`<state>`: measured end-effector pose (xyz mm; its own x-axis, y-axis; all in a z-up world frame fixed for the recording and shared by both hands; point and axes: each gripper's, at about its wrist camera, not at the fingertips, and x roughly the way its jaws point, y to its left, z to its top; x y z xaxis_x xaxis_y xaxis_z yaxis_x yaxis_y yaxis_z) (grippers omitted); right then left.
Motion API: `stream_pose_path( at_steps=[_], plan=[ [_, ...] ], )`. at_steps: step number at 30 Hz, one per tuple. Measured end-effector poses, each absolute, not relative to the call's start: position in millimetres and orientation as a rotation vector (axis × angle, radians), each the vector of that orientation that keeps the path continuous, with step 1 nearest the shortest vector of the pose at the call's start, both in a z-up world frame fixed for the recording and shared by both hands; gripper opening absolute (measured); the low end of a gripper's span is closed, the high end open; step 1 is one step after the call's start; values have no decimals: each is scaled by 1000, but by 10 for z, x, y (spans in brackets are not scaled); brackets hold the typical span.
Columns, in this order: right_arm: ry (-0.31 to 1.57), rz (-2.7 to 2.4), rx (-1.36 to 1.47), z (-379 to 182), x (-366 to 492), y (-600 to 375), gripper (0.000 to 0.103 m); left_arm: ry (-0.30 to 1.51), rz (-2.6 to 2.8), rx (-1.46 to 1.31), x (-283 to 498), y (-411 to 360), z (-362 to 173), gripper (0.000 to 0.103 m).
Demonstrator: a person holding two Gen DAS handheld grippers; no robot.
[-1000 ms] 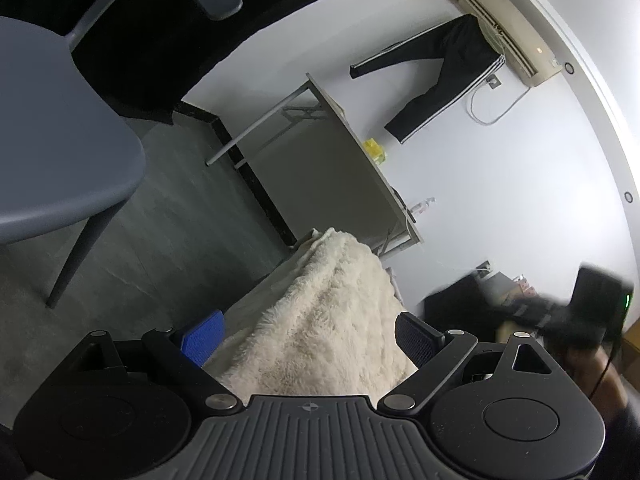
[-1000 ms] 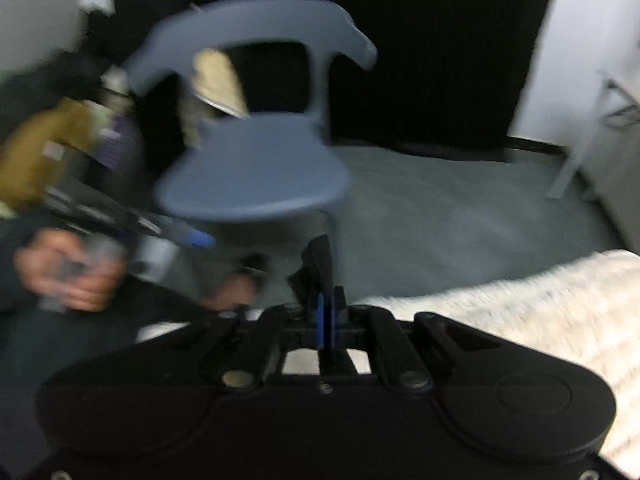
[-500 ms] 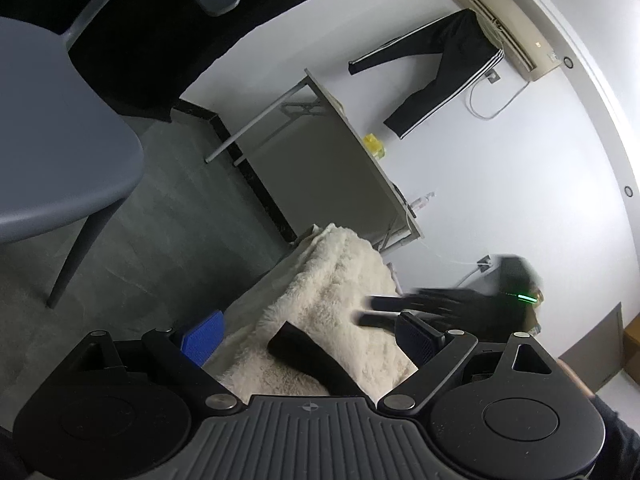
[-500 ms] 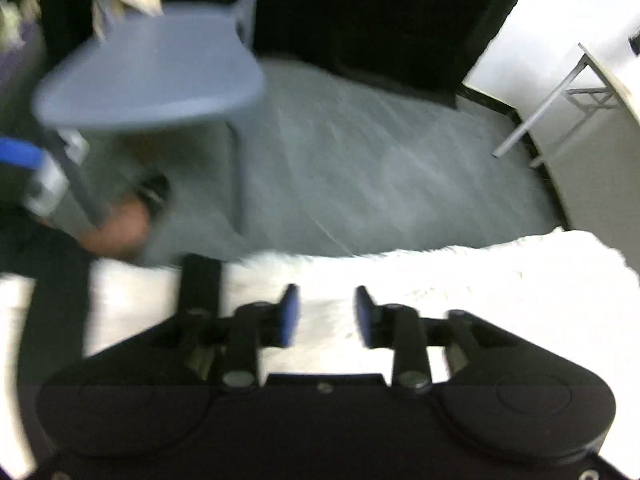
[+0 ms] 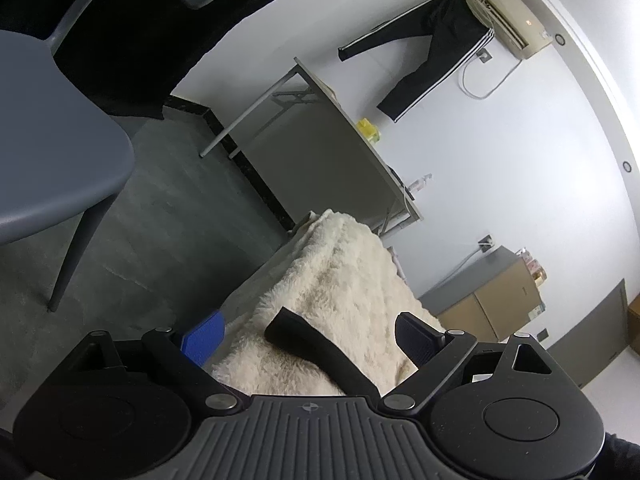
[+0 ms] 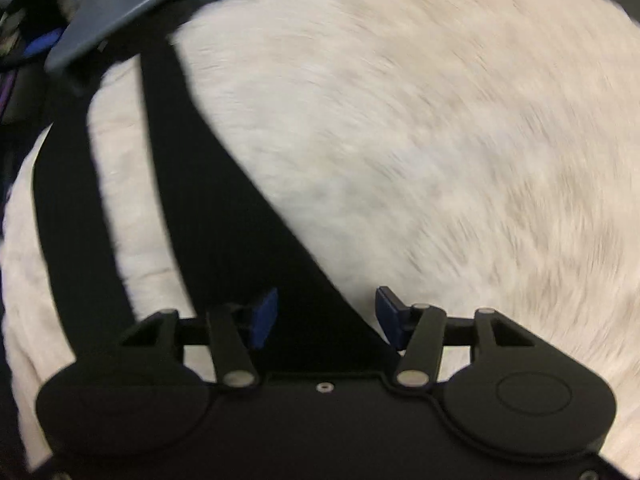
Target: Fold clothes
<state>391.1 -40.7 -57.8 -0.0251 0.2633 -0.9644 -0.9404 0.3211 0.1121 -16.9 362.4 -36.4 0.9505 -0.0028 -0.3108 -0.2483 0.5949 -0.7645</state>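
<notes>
A black garment (image 6: 224, 208) lies on a fluffy cream blanket (image 6: 420, 140). Two long black strips of it run up and to the left in the blurred right wrist view. My right gripper (image 6: 326, 316) is open, with the garment's wide part between its blue pads, just above the blanket. In the left wrist view one black end of the garment (image 5: 316, 352) lies on the blanket (image 5: 340, 280), between the fingers of my left gripper (image 5: 308, 330), which is open and held still above it.
A grey chair (image 5: 52, 148) stands at the left on the grey floor. A folding table (image 5: 344, 148) stands by the white wall, with black trousers (image 5: 424, 52) hung above it. A low cabinet (image 5: 492, 296) is at the right.
My right gripper swung from facing the chair down onto the blanket and opened wide. The black garment came to lie on the blanket. The left gripper stayed in place.
</notes>
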Motion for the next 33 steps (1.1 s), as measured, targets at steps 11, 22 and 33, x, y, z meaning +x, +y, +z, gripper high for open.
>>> stream_pose_path(
  at_steps=[11, 22, 33],
  plan=[
    [929, 907, -727, -280, 4144, -533, 12, 318, 132, -900, -111, 3565, -376, 90],
    [417, 816, -684, 77, 3052, 46, 67, 245, 166, -924, -228, 3615, -373, 90],
    [375, 746, -714, -975, 1984, 1670, 4, 167, 192, -986, -428, 3742, -370, 90]
  ],
)
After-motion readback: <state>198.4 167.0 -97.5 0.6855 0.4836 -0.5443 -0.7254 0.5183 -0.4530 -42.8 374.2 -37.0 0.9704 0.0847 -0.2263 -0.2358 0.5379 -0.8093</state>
